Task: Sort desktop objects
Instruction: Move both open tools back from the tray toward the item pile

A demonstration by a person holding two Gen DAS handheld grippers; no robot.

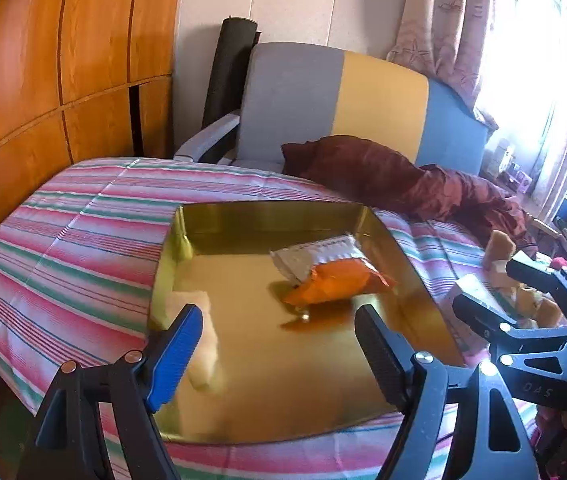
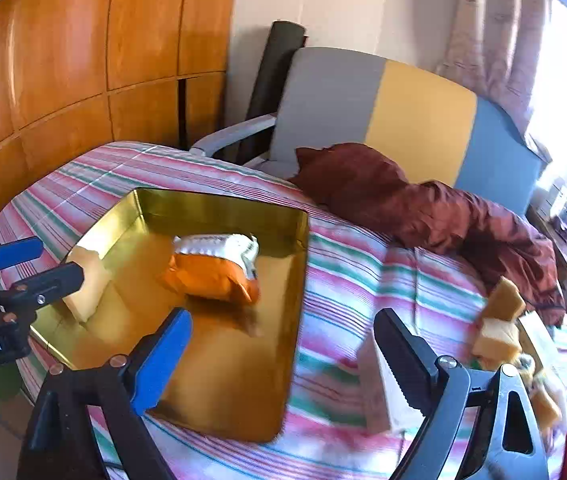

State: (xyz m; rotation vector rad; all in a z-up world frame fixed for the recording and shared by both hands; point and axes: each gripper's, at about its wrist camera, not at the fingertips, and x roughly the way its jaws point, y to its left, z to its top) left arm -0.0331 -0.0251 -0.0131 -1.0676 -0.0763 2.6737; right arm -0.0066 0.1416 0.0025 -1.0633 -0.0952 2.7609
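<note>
The orange snack packet (image 1: 333, 280) lies inside the gold tray (image 1: 267, 360), toward its far half, with a pale sponge block (image 1: 199, 332) against the tray's left wall. Both claws hang above the striped cloth (image 1: 75, 248) with nothing between their fingers: the left gripper (image 1: 279, 352) stands wide open over the tray, and the right gripper (image 2: 283, 364) stands wide open over the tray's right rim and the cloth beside it.

More pieces wait outside the tray, so the step in hand looks like fetching the next one. To do it well, the right claw should swing toward the pale block (image 2: 379, 384) lying just beside its right finger, come down with the fingers either side of it, and close only once the block sits squarely between the pads; a soft piece would squash if pinched at a corner.

The right wrist view shows that pale block and the yellow sponge pieces (image 2: 499, 320) heaped near the dark red cloth (image 2: 423, 208), plus a red thing at the far right edge. The left wrist view shows the tray's floor more fully, and the right claw from the side.
</note>
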